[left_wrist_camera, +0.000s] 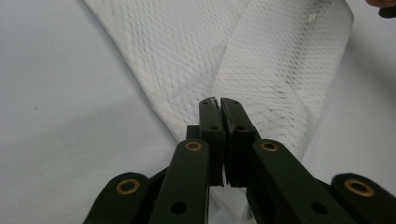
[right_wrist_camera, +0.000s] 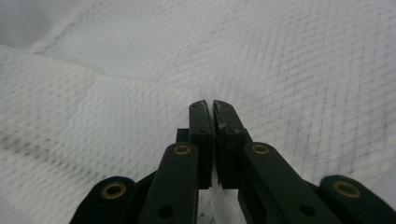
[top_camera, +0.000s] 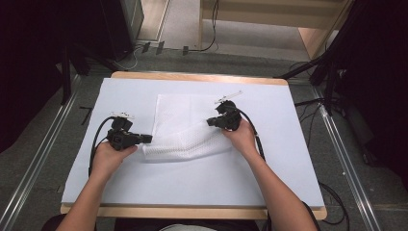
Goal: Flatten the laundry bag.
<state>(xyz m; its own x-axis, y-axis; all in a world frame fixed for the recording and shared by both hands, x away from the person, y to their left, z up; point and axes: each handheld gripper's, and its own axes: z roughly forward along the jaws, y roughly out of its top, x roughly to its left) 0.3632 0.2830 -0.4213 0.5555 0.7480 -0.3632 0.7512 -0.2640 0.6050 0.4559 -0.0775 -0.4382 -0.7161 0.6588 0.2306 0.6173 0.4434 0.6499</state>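
A white cloth (top_camera: 185,127) with a fine raised mesh or honeycomb weave lies on a pale, plain bluish-white table cover (top_camera: 202,178). In the left gripper view the weave shows as tiny dark dots in diagonal rows across the cloth (left_wrist_camera: 261,60). In the right gripper view the same weave reads as faint grey crossing lines. The left gripper (top_camera: 144,139), at nine o'clock of the cloth, is black with brass-coloured rivets on its arms. The right gripper (top_camera: 211,122), at three o'clock, is likewise black with brass-coloured rivets. The table edge (top_camera: 192,77) is light wood. The floor (top_camera: 43,144) is grey.
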